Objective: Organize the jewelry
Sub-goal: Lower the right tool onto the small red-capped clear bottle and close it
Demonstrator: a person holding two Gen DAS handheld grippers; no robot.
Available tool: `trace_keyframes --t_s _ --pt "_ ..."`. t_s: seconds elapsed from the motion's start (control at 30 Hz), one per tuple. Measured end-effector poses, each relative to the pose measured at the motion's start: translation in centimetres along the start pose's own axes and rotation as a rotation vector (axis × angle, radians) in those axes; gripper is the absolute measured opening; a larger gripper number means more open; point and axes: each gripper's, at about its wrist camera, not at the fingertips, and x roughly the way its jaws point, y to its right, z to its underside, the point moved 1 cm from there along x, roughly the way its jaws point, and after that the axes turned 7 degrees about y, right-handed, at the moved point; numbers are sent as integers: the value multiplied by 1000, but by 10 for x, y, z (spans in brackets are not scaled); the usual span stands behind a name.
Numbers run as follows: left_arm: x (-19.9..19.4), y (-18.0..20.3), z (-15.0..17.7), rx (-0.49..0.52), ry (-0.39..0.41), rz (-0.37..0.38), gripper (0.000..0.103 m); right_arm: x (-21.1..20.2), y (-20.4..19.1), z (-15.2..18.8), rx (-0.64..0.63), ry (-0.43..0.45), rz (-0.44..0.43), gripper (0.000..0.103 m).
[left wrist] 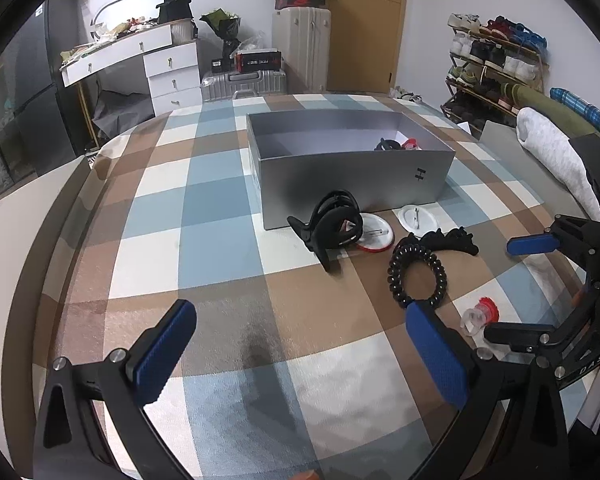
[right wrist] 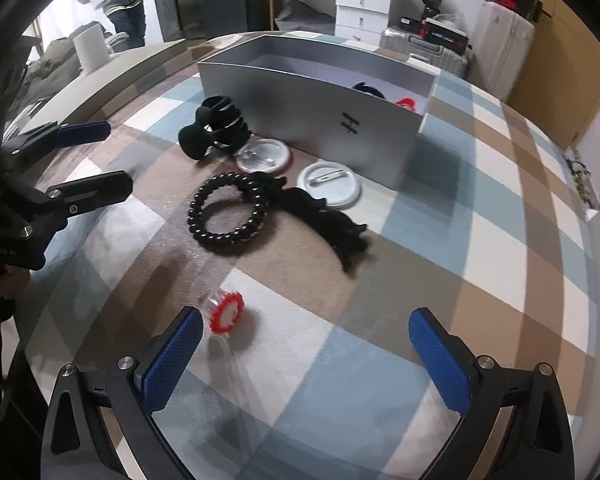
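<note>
Blue-padded and spread wide apart, the right gripper (right wrist: 306, 354) hangs low over the checked tabletop (right wrist: 480, 208) with nothing between its jaws; just beside its left pad lies a small clear-and-red hair clip (right wrist: 224, 312), blurred in the right wrist view and seemingly not held. It looks light, hard and brittle plastic with a slick body, so I would pinch it across the clear part rather than the toothed red end, and expect it to skate on the cloth if nudged. Beyond it sits a black spiral hair tie (right wrist: 228, 214), springy and soft, easy to take by squeezing one side of the ring. Touching it is a dark ruffled scrunchie (right wrist: 332, 220), limp fabric that will forgive any grasp. Further out, two flat round pin badges (right wrist: 330, 186) lie backs up, thin and hard to get under. A big black claw clip (right wrist: 216, 130) rests near the wall of the silver box (right wrist: 300, 112), which already holds some dark and red pieces. The left gripper (left wrist: 300, 354) is also open and empty, well back from the items.
</note>
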Motion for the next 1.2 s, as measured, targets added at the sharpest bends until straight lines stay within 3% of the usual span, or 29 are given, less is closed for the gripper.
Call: trace_keyframes --t_s 0.2,0.33,0.43,0.87,0.97,1.07,1.13,1.2 --pt "0 -1 0 -4 -3 1 102 2 -5 -1 0 1 -30 102" --pt "3 -1 1 -5 -15 2 102 1 -12 -1 -14 5 -68 91" --pt "4 0 2 -2 -19 7 102 4 -15 0 -23 -4 -89 90" --pt "10 0 6 -13 -67 22 102 2 -21 2 -68 7 -67 76" --pt "11 3 7 -3 -72 22 102 1 -23 1 -76 8 -70 69" --pt "10 3 7 -2 -73 22 102 -1 -26 1 -88 15 -79 56" --pt "9 2 7 -2 -69 21 102 -2 -29 0 -101 25 -84 35" --pt "9 2 7 -4 -65 22 102 -3 -33 0 -122 38 -77 24"
